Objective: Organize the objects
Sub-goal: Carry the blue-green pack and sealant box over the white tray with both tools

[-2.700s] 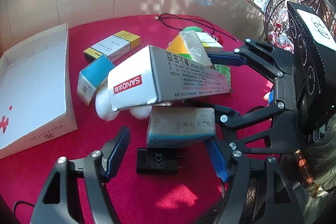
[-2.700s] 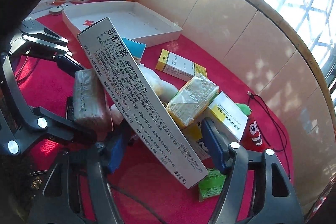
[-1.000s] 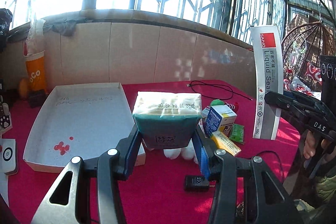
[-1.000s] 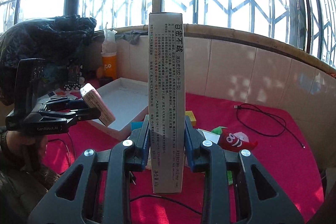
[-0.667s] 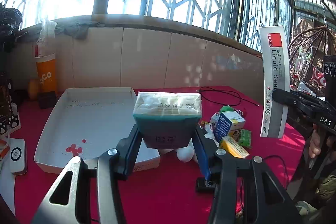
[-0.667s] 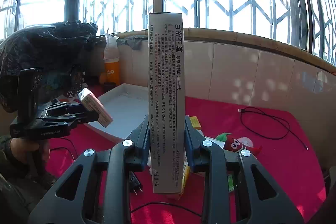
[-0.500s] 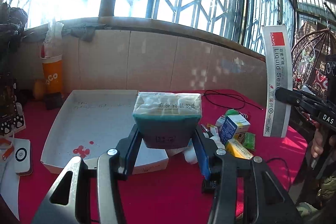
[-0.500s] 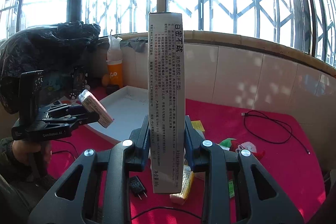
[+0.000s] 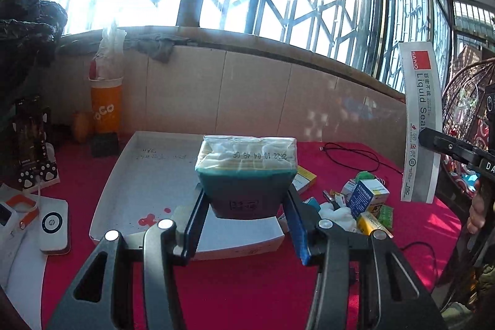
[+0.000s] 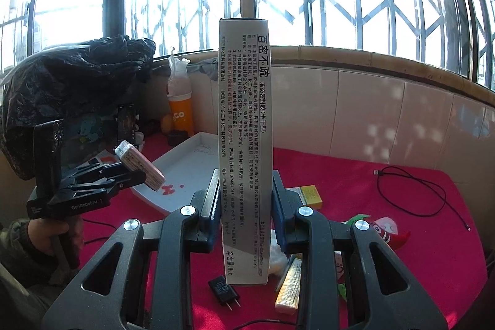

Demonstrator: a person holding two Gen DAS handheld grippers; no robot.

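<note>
In the left wrist view our left gripper [image 9: 246, 225] is clenched on a plastic-wrapped tissue pack [image 9: 247, 172], teal below and pale on top with a printed date code along its upper edge, held level in the air straight ahead of the fingers. Beyond and below it lies the shallow white tray [image 9: 136, 175] on the red worktop [image 9: 247, 293], and to the right of the gripper sits a loose cluster of small boxes [image 9: 368, 200]. Compared with half a second ago, the tray has slid slightly rightward and closer under the pack. In the right wrist view our right gripper [image 10: 244, 218] grips a tall grey sealant box [image 10: 245, 150] upright between its blue pads, its face covered in black Chinese print. A black charger [image 10: 223, 293] lies below it on the worktop. The charger now appears further right than before.
</note>
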